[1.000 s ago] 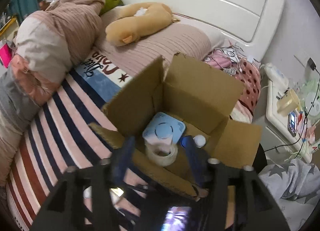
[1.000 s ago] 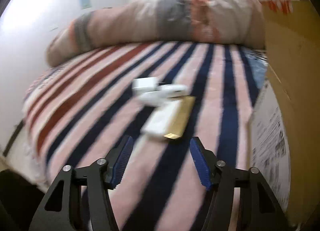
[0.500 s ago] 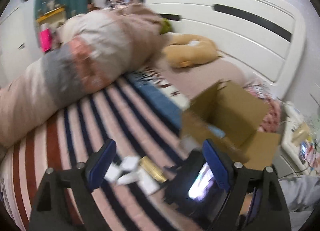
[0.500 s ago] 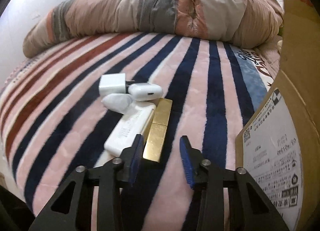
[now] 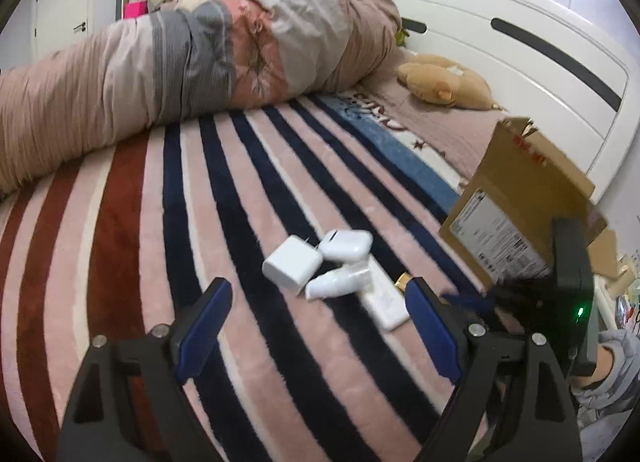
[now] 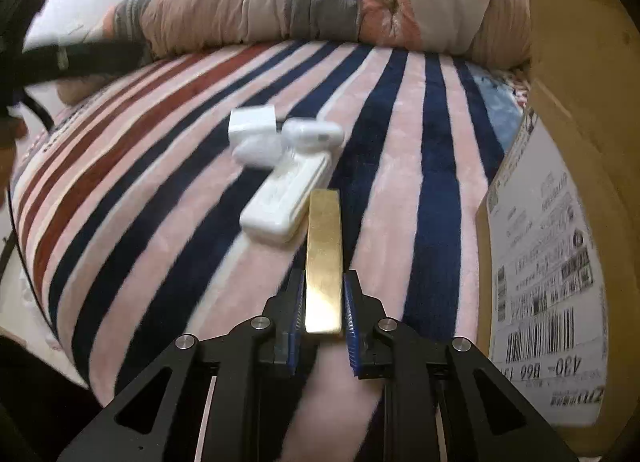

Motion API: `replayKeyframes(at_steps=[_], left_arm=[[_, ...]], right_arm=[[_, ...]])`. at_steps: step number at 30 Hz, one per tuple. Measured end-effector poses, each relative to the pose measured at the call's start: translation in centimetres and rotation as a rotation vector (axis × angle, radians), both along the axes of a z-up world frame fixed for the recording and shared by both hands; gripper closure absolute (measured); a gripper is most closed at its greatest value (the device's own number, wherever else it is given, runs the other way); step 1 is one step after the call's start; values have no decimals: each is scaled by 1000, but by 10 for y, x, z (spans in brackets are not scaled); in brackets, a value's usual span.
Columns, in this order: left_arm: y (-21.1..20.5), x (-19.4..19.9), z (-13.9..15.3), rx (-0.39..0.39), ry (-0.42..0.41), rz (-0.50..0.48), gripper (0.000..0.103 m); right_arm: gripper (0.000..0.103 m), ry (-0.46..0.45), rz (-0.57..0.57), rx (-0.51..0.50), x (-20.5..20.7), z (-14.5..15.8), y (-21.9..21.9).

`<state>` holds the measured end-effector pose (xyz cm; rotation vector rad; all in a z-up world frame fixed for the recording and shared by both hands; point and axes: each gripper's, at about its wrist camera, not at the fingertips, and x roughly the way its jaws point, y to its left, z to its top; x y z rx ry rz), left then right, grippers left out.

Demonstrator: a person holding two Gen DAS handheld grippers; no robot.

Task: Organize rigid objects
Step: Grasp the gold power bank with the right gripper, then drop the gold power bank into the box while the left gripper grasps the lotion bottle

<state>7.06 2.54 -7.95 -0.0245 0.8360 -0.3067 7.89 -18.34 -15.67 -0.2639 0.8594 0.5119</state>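
Observation:
My right gripper [image 6: 323, 294] is shut on the near end of a long gold bar [image 6: 323, 246] that lies on the striped blanket. Beside the bar lie a flat white box [image 6: 286, 197], a white plug adapter [image 6: 252, 125], a white earbud case [image 6: 314, 135] and a small white rounded object [image 6: 258, 151]. My left gripper [image 5: 316, 326] is open and empty above the blanket, short of the same white pile: adapter [image 5: 292, 266], case [image 5: 346, 244], flat box [image 5: 384, 300]. The cardboard box [image 5: 520, 197] stands at the right.
A rolled duvet [image 5: 192, 57] runs along the far side of the bed. A tan plush toy [image 5: 444, 81] lies by the white headboard [image 5: 520, 45]. The cardboard box wall with shipping labels [image 6: 548, 254] is close on the right of my right gripper.
My left gripper has swung away from over the cardboard box to the blanket and opened wide. My right gripper has moved forward and closed on the gold bar.

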Motion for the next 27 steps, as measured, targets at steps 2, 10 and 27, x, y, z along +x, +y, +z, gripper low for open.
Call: replayKeyframes(at_steps=[2,10,27], left_arm=[[2,1,-9,-27,9,-1,17],[-5,21,-46,-90,61,-2,17],[-27,63,-84,-162,189,47,17]], right_arm=[[80,-3,2,-37,12,-6,12],[90,-133,69,-24,-18,29,20],[89,-193,-148,33,-12,153,-145]])
